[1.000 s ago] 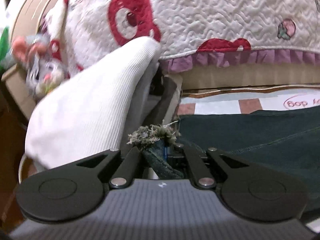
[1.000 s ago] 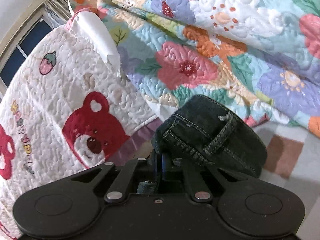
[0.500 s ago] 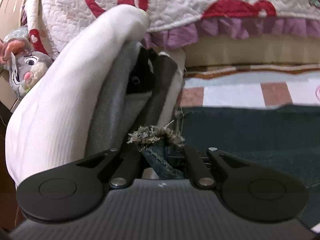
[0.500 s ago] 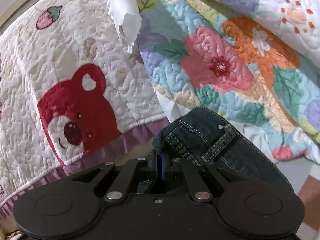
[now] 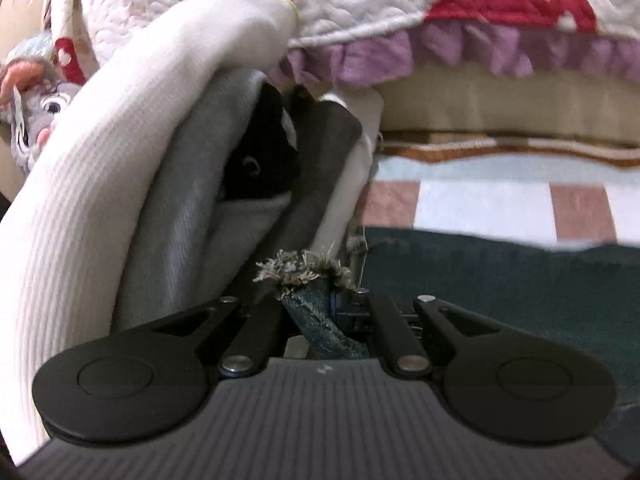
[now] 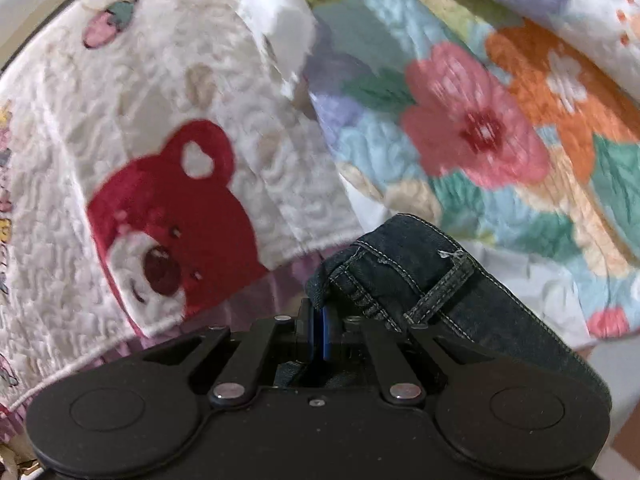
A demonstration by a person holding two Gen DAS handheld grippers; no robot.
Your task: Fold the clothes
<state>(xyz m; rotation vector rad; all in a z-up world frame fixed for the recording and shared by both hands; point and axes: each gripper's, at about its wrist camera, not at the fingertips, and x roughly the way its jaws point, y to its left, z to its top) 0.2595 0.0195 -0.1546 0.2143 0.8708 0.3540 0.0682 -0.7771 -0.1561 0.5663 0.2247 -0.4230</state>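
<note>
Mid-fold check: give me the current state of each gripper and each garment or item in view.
left gripper: shut on the jeans' frayed hem.
right gripper: shut on the jeans' waistband.
jeans: held at both ends, spread on the checked sheet.
white ribbed garment: folded, beside the left gripper.

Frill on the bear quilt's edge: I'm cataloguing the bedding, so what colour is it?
Purple. The frill shows best in the left wrist view.

Dark jeans (image 5: 500,292) lie spread across the near bed, frayed hem (image 5: 304,272) raised at left; the waistband (image 6: 404,276) with belt loop lifted.
</note>
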